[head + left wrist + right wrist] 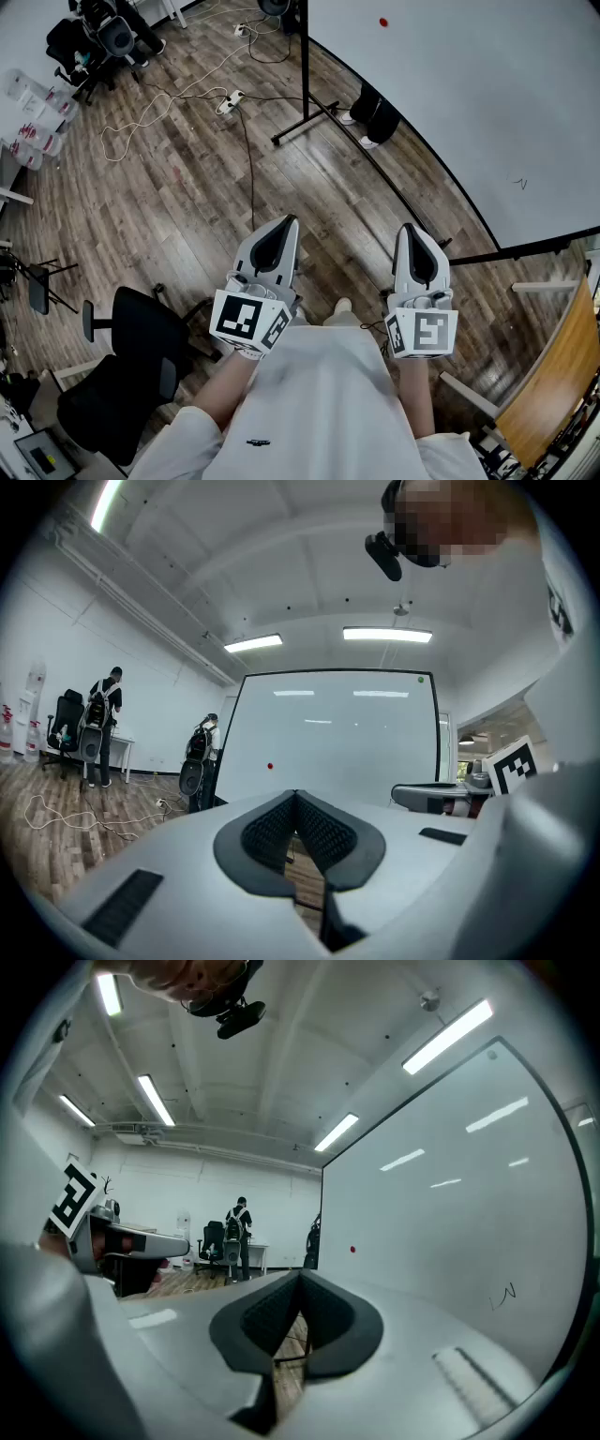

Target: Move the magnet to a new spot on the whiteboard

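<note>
**Hazards, as judged**
- Whiteboard (469, 112), on a floor stand, ahead and to the right of both sets of jaws: a hard push while taking or setting the magnet could likely rock or shift it.
- Cables (150, 112), loose on the floor ahead and left of the jaws: a trip risk on the walk toward the board.
- Red magnet (383, 22), stuck to the board far ahead of both jaws and well apart from them: small and flat, so the pads may slide it along the surface or knock it off instead of catching it. Both pairs of jaws are pressed together, so they must be spread before any grasp; arriving closed would only bump it.

**Count**
- Whiteboard: one.
- Office chair (131, 366), behind and left of the left jaws: one nearby.
- Grippers: two. Left gripper (289, 223), jaws closed, nothing between them. Right gripper (411, 230), jaws closed, nothing between them.
- Cables: several; exact number unclear.
- Red magnet: one.
- Pen mark (521, 184), on the board right of the right jaws: one.
</note>
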`<state>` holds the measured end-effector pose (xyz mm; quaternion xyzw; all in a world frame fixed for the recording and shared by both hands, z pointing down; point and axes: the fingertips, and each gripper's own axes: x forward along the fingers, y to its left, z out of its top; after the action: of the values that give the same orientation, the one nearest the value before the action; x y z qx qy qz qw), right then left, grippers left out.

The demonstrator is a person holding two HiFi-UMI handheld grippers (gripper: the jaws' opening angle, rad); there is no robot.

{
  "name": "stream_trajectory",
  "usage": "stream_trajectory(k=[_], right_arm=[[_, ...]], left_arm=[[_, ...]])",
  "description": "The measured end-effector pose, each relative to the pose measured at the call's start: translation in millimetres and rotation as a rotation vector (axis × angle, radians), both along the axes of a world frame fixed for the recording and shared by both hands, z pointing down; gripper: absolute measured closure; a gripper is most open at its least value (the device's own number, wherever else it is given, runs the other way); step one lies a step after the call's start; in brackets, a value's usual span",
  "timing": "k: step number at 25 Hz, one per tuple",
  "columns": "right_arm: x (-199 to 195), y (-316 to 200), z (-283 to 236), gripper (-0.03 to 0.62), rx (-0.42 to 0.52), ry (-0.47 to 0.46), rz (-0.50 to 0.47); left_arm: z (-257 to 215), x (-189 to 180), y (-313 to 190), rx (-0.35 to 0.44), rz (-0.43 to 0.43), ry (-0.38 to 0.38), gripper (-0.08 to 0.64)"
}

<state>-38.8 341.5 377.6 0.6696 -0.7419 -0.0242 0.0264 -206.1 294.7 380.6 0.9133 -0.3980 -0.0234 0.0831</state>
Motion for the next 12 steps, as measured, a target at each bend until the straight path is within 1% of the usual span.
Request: stream_trajectory(k=[4, 7, 12], right_arm=[[14.3, 5.9, -7.2, 0.583, 0.009, 0.002, -0.029], [27.1, 8.2, -9.2, 0.582, 0.020, 0.001, -0.032], [48.0, 9.4, -5.9, 0.583, 0.026, -0.032, -0.045]], left_arm=[[-5.3, 20.2, 11.1, 0.006, -0.007, -0.006, 0.554], [-5.2, 32.6, 14.8, 0.005, -0.012, -0.014, 0.554], [-2.5, 52.2, 20.8, 0.004, -0.026, -0.030, 0.554]])
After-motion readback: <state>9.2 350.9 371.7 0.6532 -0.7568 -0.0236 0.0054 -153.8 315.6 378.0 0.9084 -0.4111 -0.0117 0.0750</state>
